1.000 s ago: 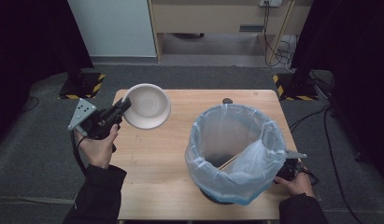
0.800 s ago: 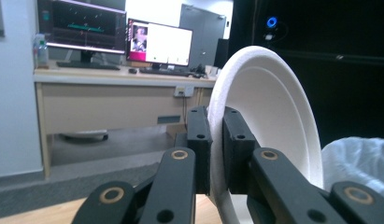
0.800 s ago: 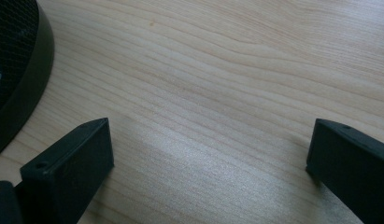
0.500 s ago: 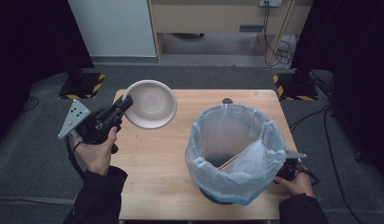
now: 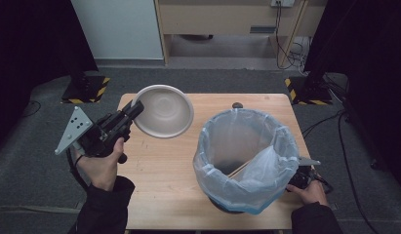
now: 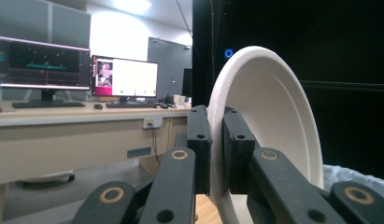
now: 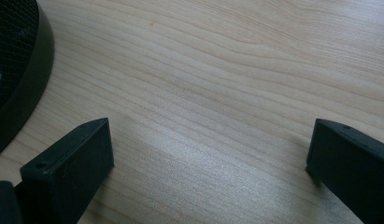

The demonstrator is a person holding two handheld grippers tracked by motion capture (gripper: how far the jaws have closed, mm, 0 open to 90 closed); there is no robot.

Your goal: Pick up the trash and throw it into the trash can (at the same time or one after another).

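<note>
Bin and its pale blue liner hide most of your right gripper in the high view; you see just its grey plate tip and the hand behind the bin's right side. In the right gripper view its jaws stand spread wide over bare wooden table, nothing between them, with the bin's dark mesh base cut off at the left edge. A thin wooden stick leans inside the liner, its lower end out of sight. Your left gripper pinches the rim of the white bowl, jaws pressed together on it, and holds it tilted on edge above the table's far left corner. Writing on the monitors behind it is too small to read.
</note>
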